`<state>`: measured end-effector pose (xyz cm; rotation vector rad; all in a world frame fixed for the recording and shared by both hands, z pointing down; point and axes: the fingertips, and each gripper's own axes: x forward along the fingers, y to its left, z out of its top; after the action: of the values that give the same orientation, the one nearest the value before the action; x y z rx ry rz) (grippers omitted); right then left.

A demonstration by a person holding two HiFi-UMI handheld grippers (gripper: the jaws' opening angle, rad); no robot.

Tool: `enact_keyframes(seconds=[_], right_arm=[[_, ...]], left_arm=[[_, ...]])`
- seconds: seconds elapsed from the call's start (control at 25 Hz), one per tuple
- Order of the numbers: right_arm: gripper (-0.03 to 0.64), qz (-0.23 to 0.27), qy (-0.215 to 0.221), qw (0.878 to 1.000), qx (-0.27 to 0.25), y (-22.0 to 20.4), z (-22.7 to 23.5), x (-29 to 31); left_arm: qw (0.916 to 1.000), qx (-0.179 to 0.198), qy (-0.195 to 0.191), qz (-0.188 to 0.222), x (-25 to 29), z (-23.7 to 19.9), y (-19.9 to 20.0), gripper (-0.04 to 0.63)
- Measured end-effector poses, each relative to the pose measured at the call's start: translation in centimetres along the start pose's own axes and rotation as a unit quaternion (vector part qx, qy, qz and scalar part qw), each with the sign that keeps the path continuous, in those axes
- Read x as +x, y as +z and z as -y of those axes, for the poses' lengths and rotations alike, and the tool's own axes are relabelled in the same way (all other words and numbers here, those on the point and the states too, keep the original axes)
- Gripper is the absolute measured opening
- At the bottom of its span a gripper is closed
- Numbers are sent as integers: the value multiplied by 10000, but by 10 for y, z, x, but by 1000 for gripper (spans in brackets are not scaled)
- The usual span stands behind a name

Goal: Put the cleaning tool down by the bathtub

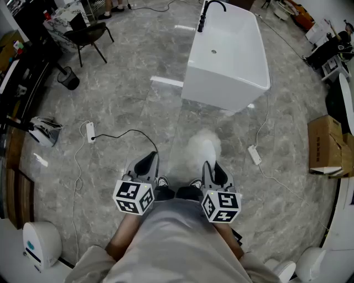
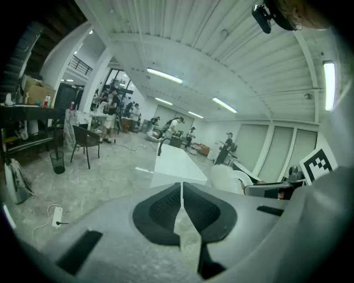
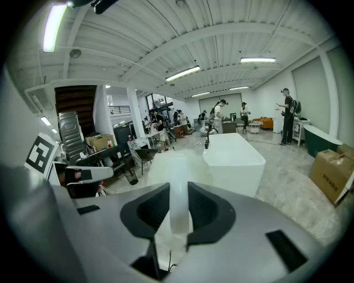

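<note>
Your right claw (image 3: pixel 178 205) holds the white cleaning tool (image 3: pixel 177 174), short of the bathtub (image 1: pixel 229 58).
Its jaws are clamped on the tool's pale handle (image 3: pixel 178 190), and the fluffy white head (image 1: pixel 203 145) juts out ahead of you over the grey marbled floor (image 1: pixel 127 105); whether it touches the floor, you cannot tell. The white bathtub stands farther on, apart from the head, with a black faucet (image 1: pixel 207 11) at its far end. Your left claw (image 2: pixel 181 213) is closed to a thin slit, with nothing between its jaws.
</note>
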<state>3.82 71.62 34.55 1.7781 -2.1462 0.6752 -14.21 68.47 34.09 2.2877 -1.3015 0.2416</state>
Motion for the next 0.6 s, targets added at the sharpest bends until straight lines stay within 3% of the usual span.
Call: enact_keyframes(seconds=[0.36,0.6], right_arm=[[84,-132,-94,9998,-78,-8,-19,7],[84,-3,77,10000,36,1,-40,18]], left_arm=[[9999,-99,-119,3,-11,-23,2,9],[9996,-168,-223,20,-15,-39,-1,9]])
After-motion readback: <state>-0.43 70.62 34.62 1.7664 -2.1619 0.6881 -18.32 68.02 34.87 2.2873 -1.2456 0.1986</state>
